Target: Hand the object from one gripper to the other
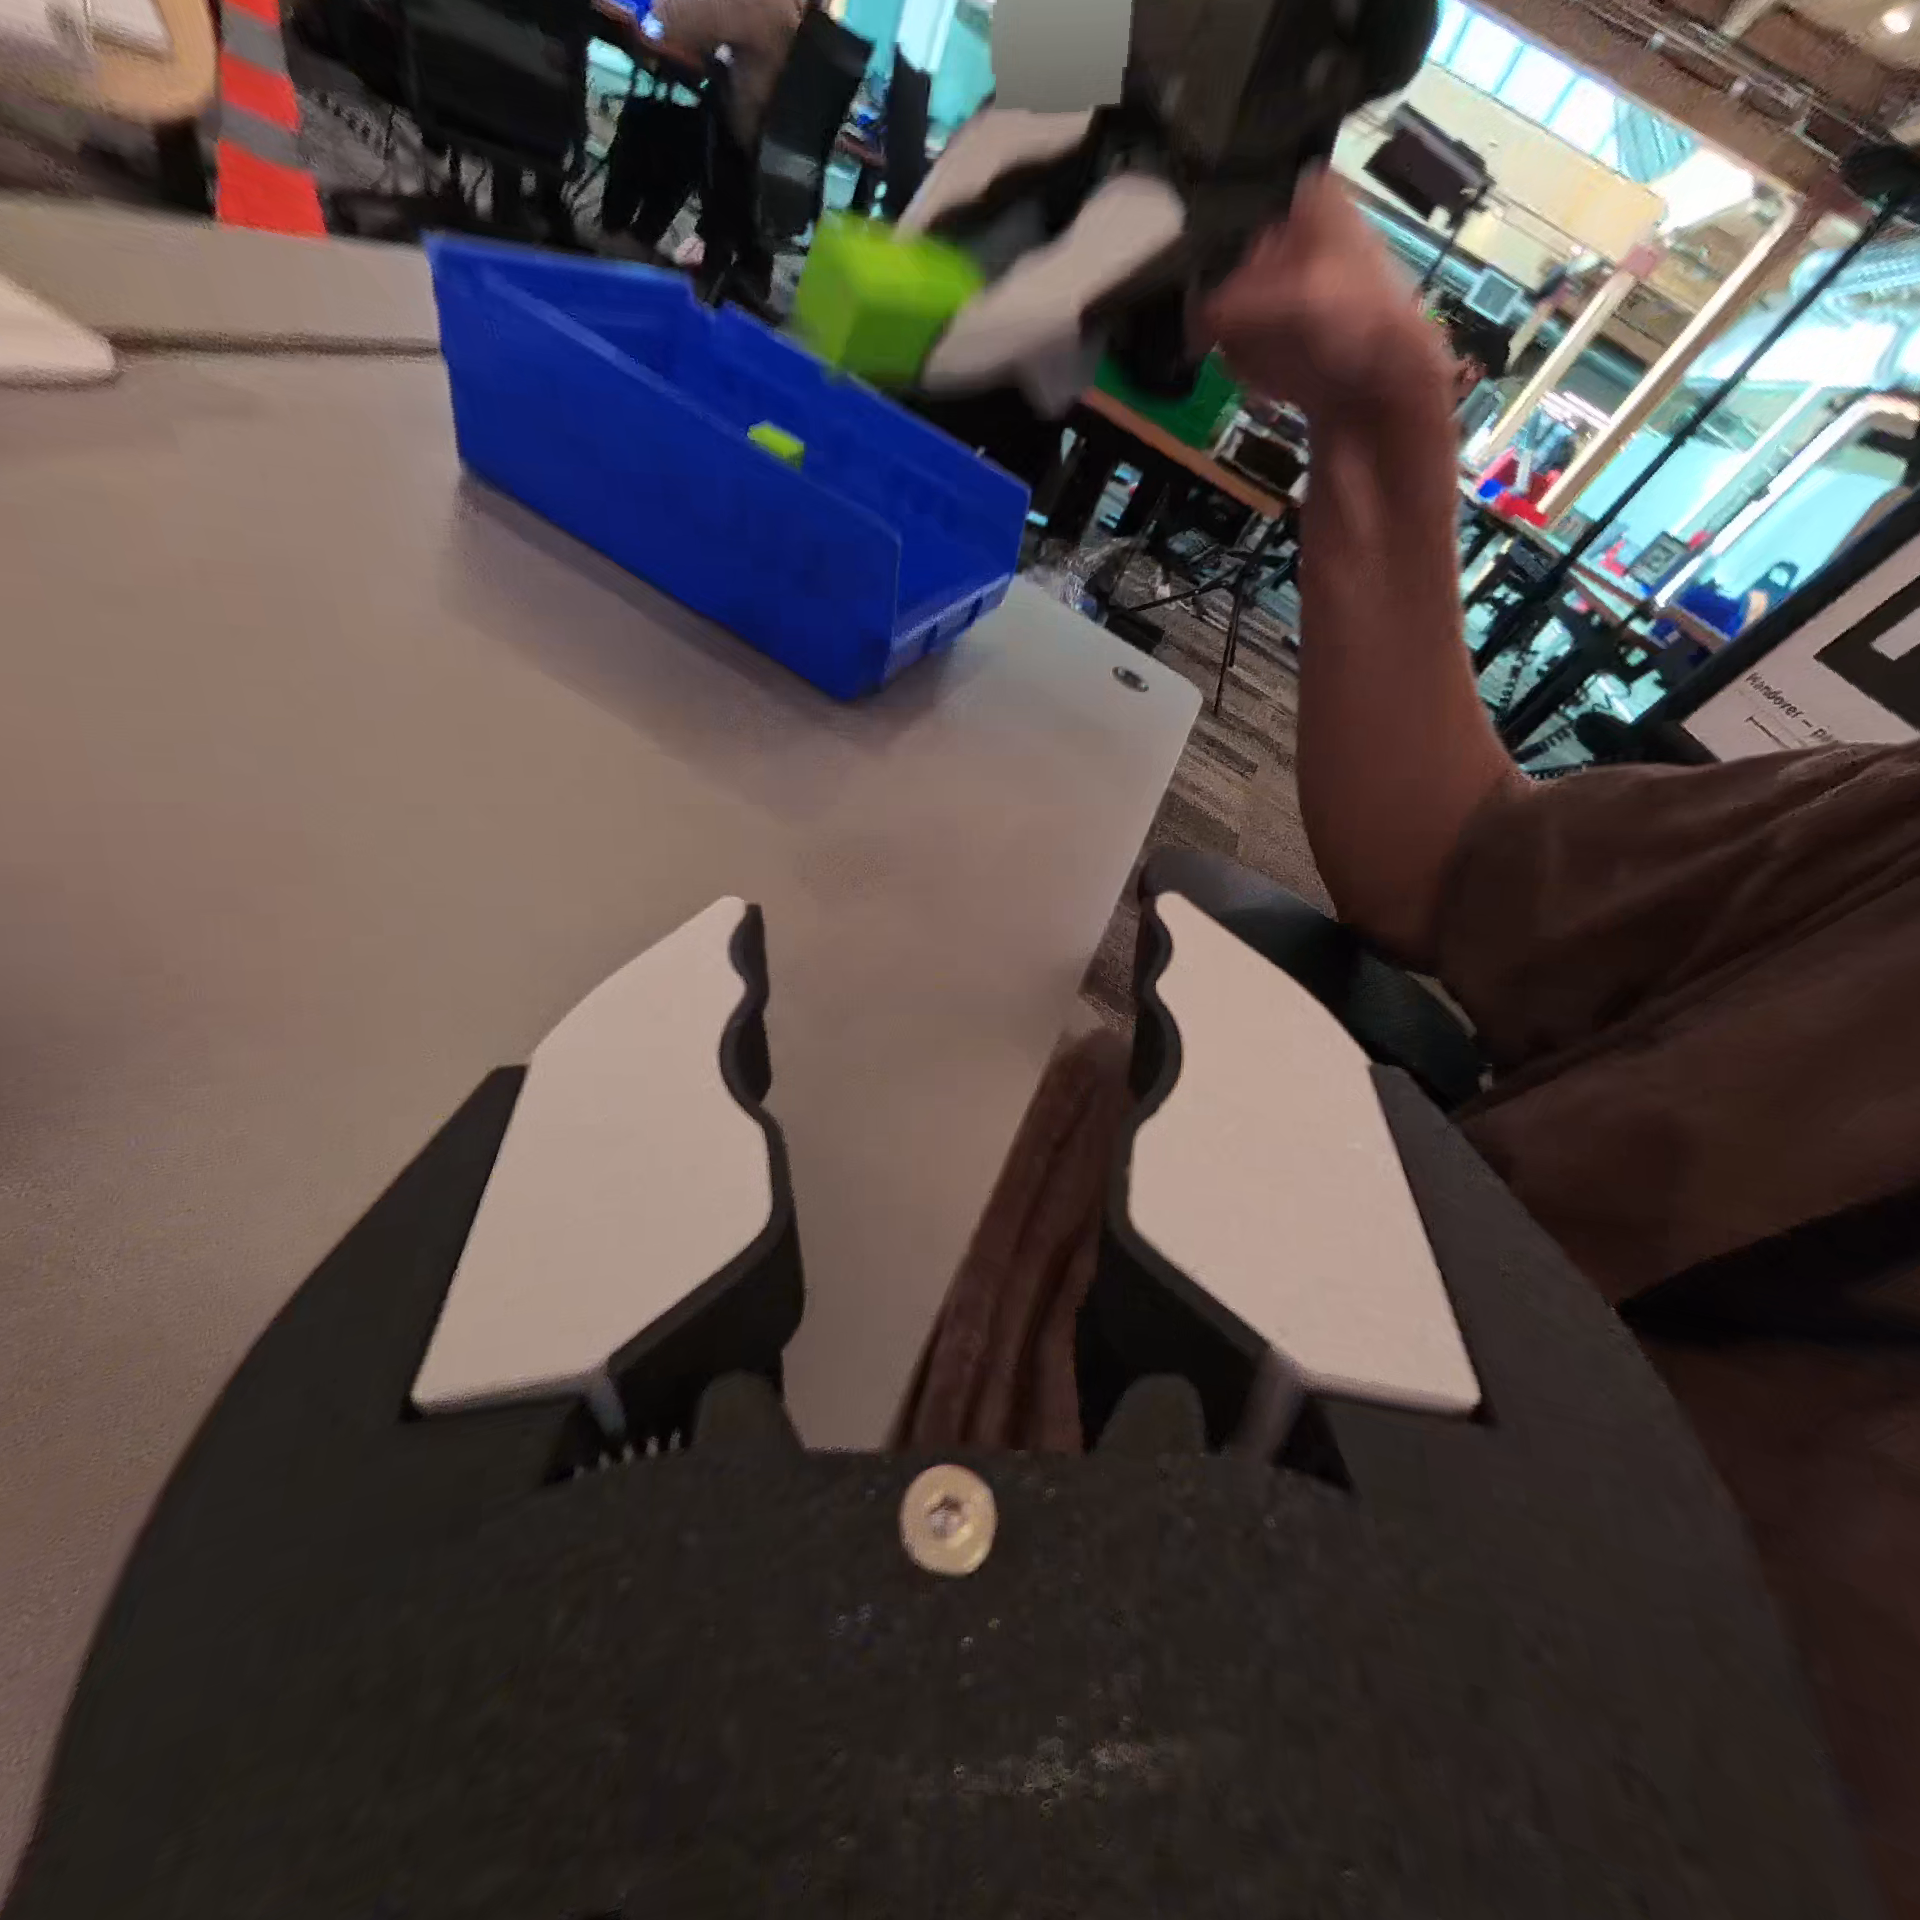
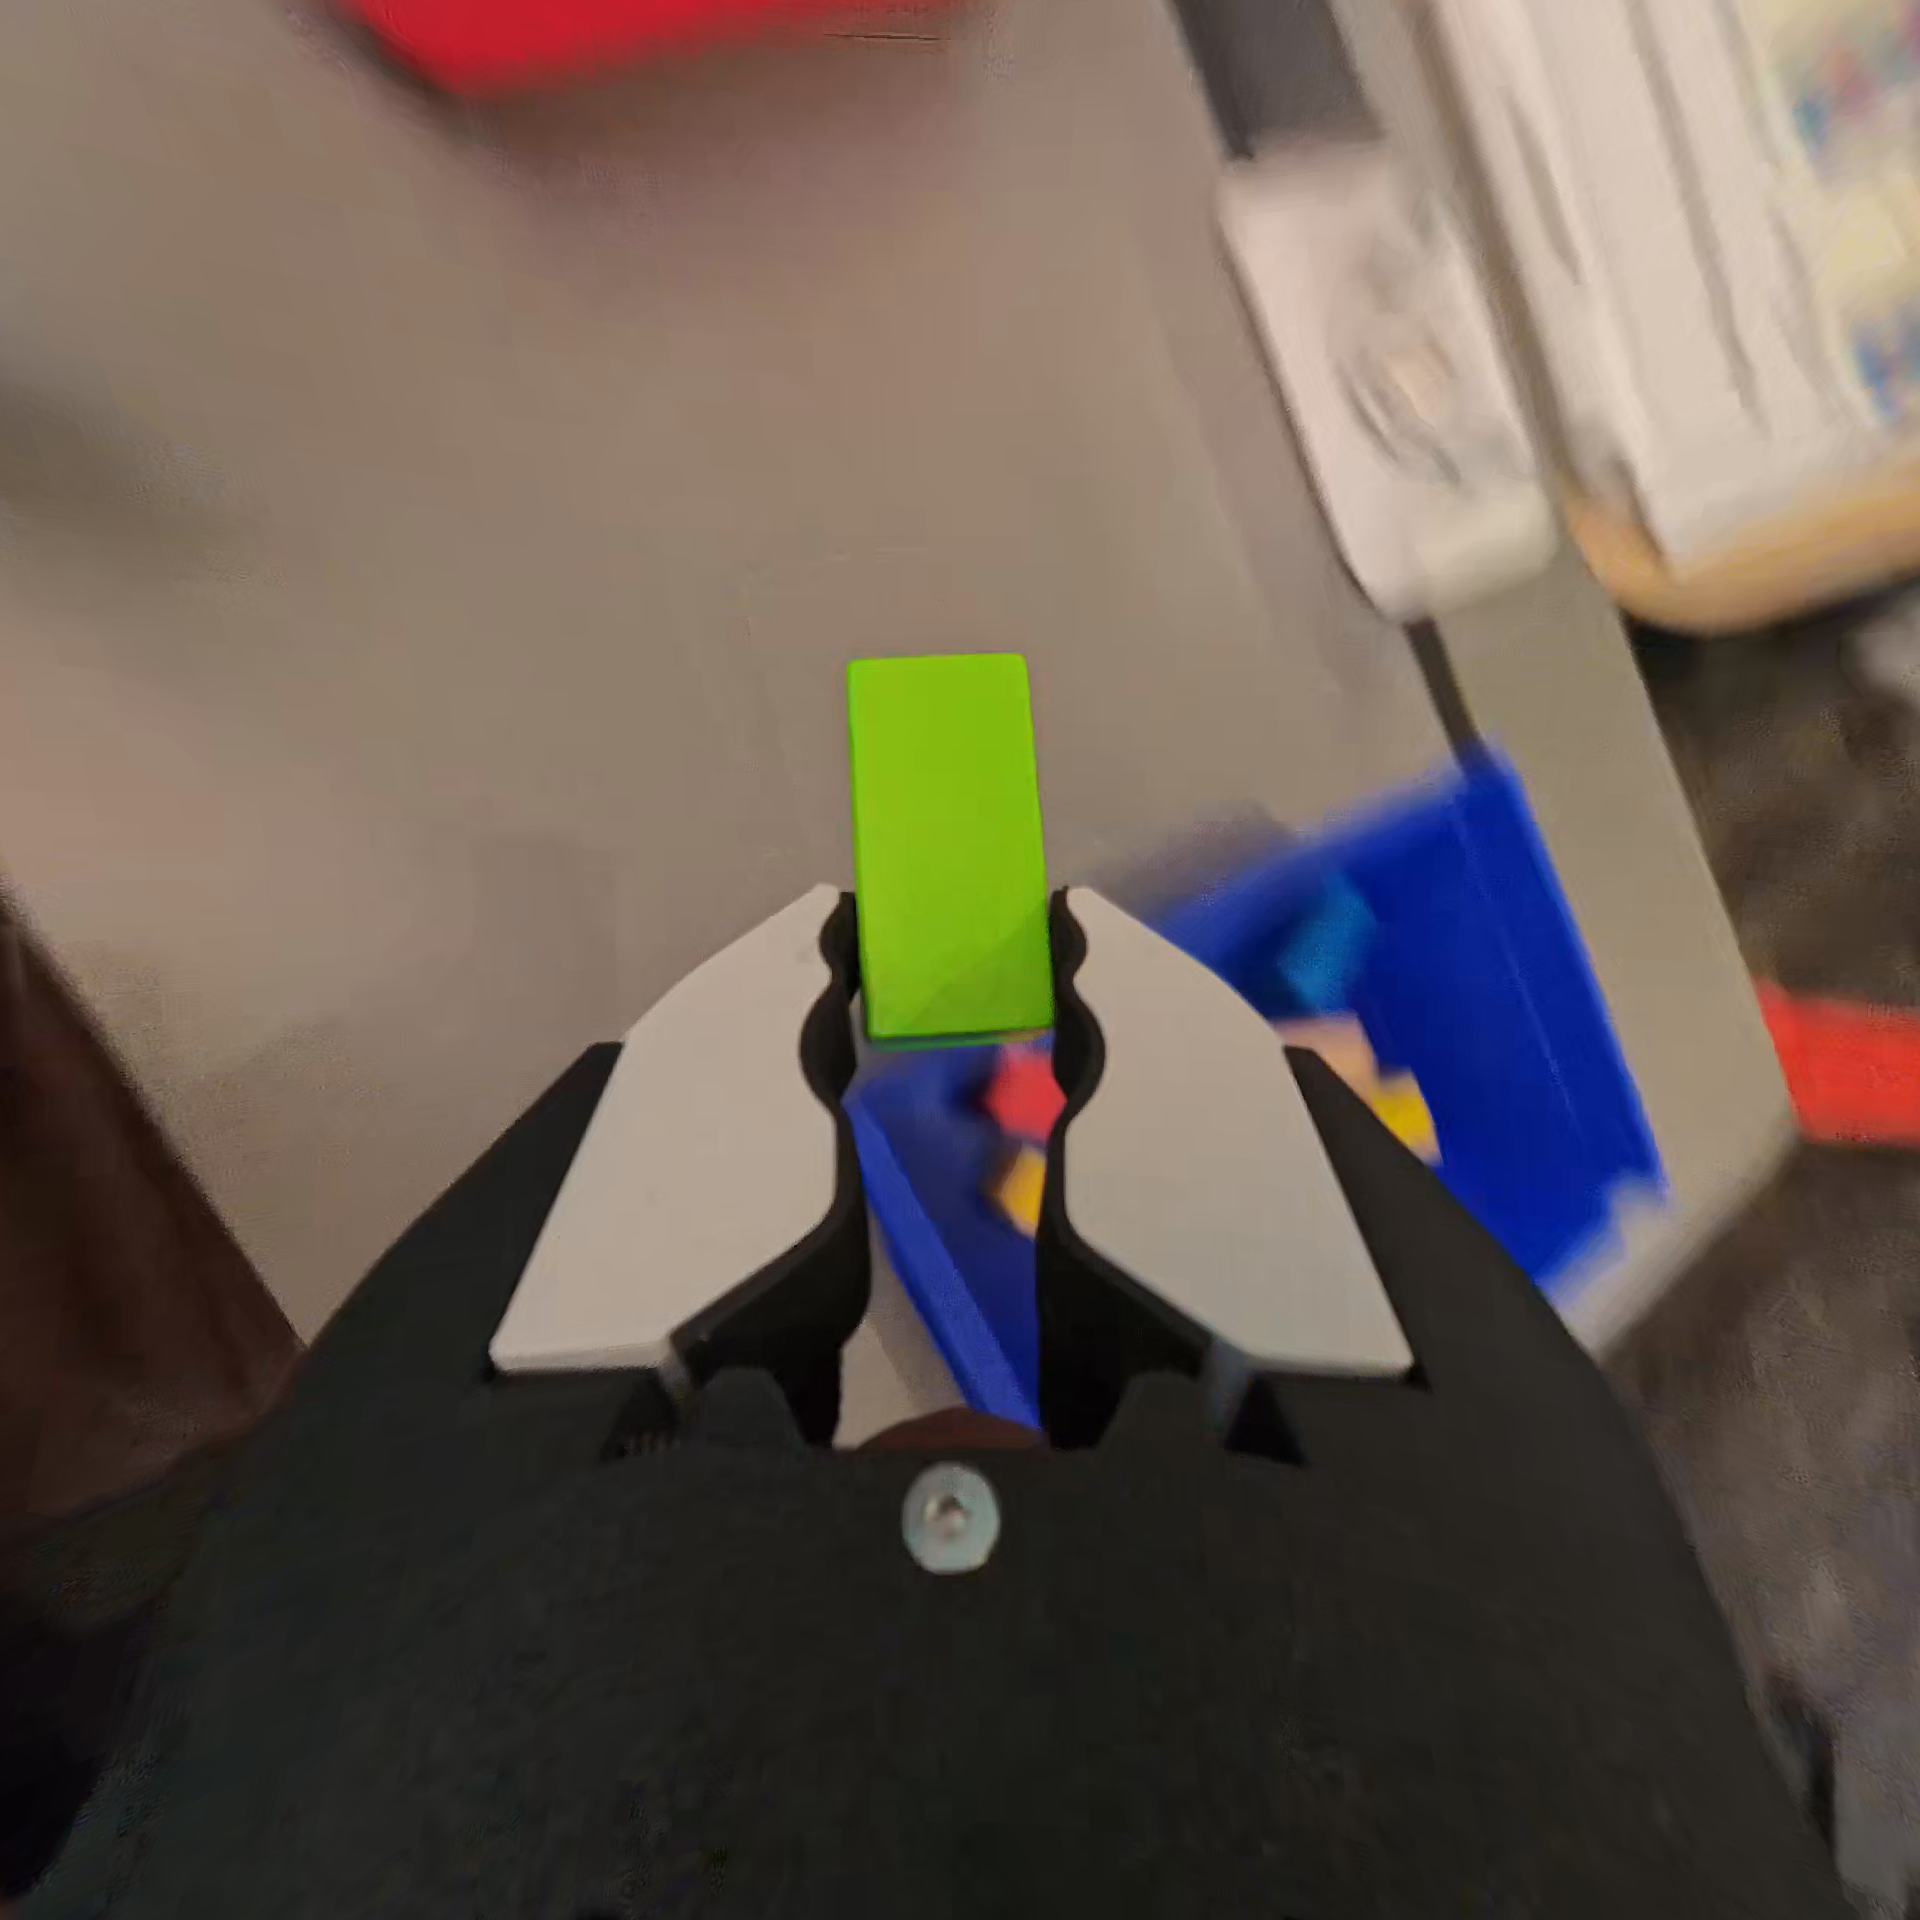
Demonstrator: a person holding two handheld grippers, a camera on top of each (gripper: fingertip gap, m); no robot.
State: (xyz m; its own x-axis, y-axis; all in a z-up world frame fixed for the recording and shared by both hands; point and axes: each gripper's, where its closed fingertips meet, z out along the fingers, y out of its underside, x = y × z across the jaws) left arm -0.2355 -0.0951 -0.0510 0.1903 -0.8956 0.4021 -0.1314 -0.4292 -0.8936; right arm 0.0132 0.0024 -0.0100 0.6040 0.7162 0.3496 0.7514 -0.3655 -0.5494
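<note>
Green block (image 2: 948,852) clamped at its near end between tips of right gripper (image 2: 951,971), far end jutting forward, held in air above grey counter (image 2: 416,520). Blue bin (image 2: 1507,997) below and right on counter, near its edge; small coloured pieces inside, blurred. Left gripper (image 1: 951,935) spread wide, nothing between fingers, low over counter, well apart from block. Person's forearm (image 1: 1371,623) raised at right.

Bright even indoor light, glare from far windows (image 1: 1621,114), soft shadow under bin (image 1: 727,488), motion blur behind sharp block (image 2: 945,852), wide-angle bending at edges
</note>
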